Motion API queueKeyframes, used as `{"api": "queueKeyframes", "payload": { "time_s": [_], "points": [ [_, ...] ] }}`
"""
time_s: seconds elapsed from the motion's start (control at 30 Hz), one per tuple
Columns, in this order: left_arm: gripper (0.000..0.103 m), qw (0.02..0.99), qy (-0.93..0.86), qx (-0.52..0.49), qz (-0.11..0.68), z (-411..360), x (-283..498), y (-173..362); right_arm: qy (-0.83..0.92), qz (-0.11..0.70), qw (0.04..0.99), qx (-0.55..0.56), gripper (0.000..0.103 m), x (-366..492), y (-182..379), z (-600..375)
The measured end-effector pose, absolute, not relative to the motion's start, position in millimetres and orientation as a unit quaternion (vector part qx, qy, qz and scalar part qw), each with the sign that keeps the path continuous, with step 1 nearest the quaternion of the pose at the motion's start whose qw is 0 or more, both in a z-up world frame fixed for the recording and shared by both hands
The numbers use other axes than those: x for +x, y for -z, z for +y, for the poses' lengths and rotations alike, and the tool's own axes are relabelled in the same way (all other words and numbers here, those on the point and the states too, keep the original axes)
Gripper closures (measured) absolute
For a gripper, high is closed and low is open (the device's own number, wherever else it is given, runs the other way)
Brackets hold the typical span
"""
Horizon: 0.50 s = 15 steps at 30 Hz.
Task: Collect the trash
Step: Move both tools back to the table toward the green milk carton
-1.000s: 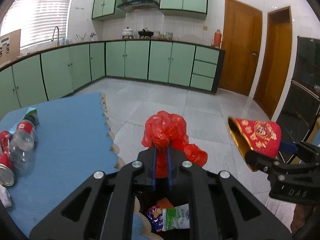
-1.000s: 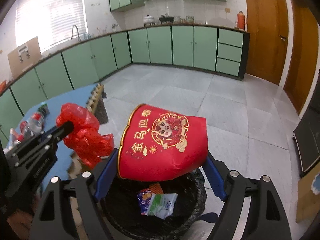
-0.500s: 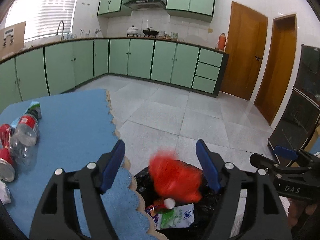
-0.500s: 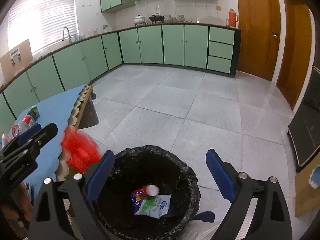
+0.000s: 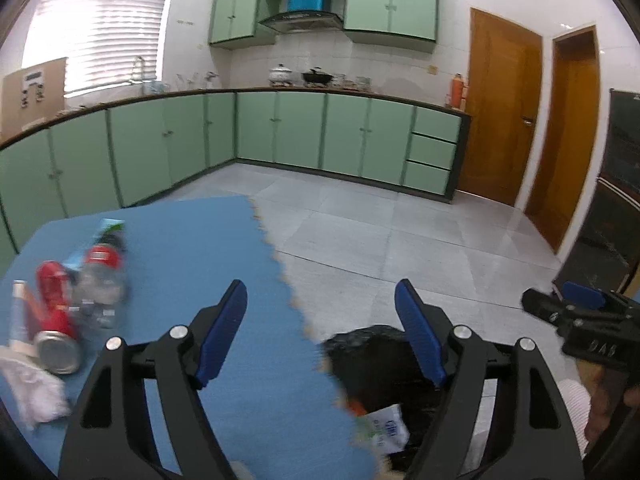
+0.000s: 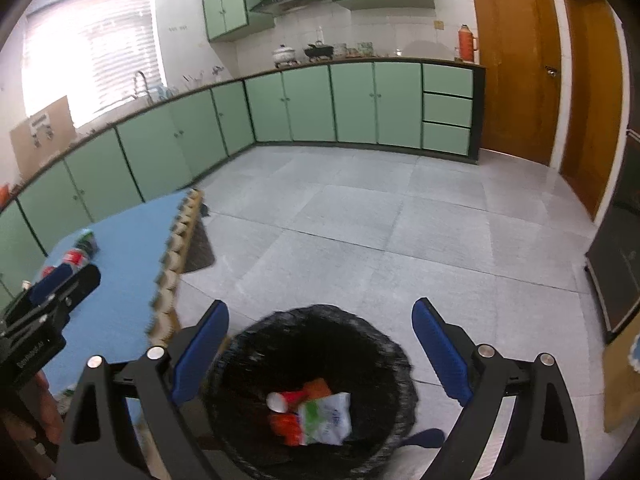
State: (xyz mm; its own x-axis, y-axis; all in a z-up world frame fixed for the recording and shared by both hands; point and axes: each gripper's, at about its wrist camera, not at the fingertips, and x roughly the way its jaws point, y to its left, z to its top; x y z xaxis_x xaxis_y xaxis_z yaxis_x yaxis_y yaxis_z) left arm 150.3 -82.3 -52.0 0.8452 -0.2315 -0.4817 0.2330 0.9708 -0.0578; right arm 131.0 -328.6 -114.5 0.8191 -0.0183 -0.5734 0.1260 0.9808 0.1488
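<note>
Nearest the right tool (image 6: 320,354), whose blue pads are spread wide with nothing between them, stands the black-lined trash bin (image 6: 256,344), directly below it; a white-and-green pouch (image 6: 328,416), an orange scrap and a small red cup lie at its bottom. The left tool (image 5: 320,330) is likewise wide and empty, poised over the scalloped edge of the blue table (image 5: 192,240), with the bin just beside that edge. Further out on the table's left side the remaining trash sits in a loose cluster: a crumpled white wrapper (image 5: 32,392) closest, a red can (image 5: 56,328) lying on its side, then a clear plastic bottle (image 5: 102,284) with a red label touching it, and a greenish carton behind. Judging by this, the step in hand is going back for another piece. It would be best to take the near wrapper or the can first, approaching low and along the can's length so it does not roll, and closing firmly before lifting. The clear bottle looks light and slippery, so grip across its ribbed middle.
</note>
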Motion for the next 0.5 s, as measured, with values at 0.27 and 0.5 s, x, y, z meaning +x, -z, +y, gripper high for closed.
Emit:
{"api": "queueKeyframes", "payload": {
  "time_s": [0.27,0.5],
  "points": [
    [0.025,0.972,-0.011,0.029,0.232,17.7,110.6,39.8,-0.046,0.272,0.957,0.09,0.01,129.8,105.1,-265.7],
    [0.025,0.962,-0.085,0.011,0.259,86.6,71.0,54.0,-0.138,0.265,0.953,0.055,0.01,122.7,110.0,-196.7]
  ]
}}
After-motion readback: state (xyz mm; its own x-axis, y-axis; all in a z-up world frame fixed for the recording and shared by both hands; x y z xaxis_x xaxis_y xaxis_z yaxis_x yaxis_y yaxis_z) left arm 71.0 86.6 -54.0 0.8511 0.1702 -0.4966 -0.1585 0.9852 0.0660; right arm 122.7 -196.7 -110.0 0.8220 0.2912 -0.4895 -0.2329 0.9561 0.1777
